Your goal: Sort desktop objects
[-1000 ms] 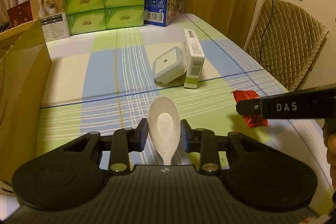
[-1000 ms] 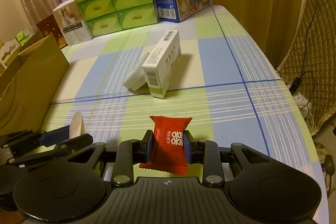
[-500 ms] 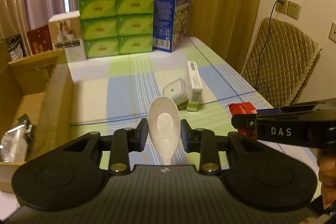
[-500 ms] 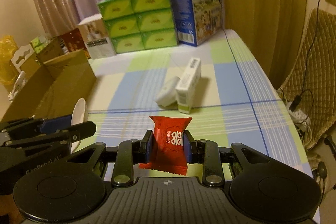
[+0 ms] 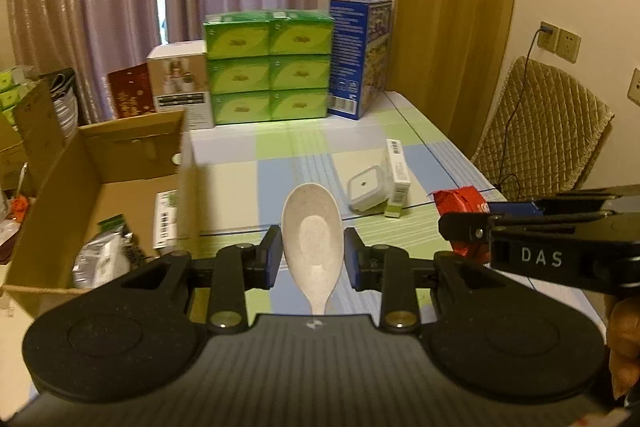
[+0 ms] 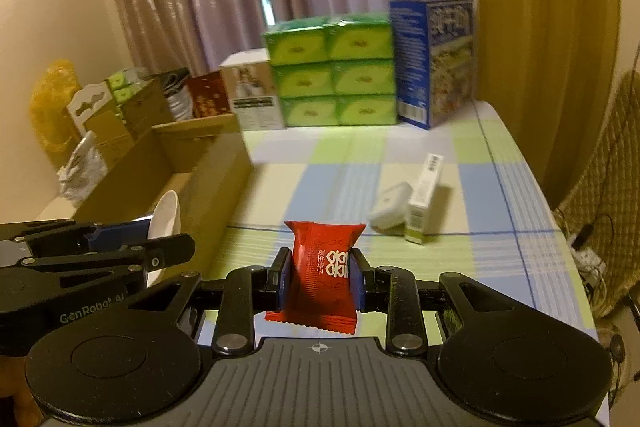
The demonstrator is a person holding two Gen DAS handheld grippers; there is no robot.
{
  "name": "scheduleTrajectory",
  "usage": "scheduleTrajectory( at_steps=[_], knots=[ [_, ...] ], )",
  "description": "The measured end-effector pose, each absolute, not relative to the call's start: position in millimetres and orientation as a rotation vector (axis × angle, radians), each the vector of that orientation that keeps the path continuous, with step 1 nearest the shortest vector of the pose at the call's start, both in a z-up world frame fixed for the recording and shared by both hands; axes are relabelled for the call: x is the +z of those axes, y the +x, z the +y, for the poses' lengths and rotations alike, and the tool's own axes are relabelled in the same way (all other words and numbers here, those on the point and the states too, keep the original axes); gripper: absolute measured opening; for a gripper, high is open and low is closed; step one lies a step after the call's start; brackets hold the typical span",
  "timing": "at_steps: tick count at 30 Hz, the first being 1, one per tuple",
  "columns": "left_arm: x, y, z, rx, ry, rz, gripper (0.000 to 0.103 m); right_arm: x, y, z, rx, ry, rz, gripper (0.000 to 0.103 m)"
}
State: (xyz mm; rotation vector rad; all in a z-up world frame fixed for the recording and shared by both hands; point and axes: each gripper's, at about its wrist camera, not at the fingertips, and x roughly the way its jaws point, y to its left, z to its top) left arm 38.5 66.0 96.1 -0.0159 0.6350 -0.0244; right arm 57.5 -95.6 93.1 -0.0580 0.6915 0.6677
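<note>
The left gripper (image 5: pixel 312 261) is pinching a speckled white spoon (image 5: pixel 313 239) above the table's (image 5: pixel 280 167) near edge; the right gripper (image 6: pixel 320 279) is clamping a red candy packet (image 6: pixel 324 275), right of the cardboard box (image 5: pixel 120 187).

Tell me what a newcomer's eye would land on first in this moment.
The left gripper pinches a pale speckled spoon, bowl pointing away, and the right gripper clamps a red candy packet. Behind them, green boxes are stacked at the table's far end, and an open cardboard box sits at left.
</note>
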Motion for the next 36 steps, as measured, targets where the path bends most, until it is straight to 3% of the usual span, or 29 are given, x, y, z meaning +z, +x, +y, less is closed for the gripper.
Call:
scheduleTrajectory(
  at_steps=[20,36],
  knots=[
    [122,-17,175,0.142,-0.029,0.647,0.027,98,19,8,0.872,-0.122,0.684,0.027],
    [125,20,260,0.192,-0.091,0.682,0.027,93,43,89,0.955,-0.142,0.7,0.027]
  ],
)
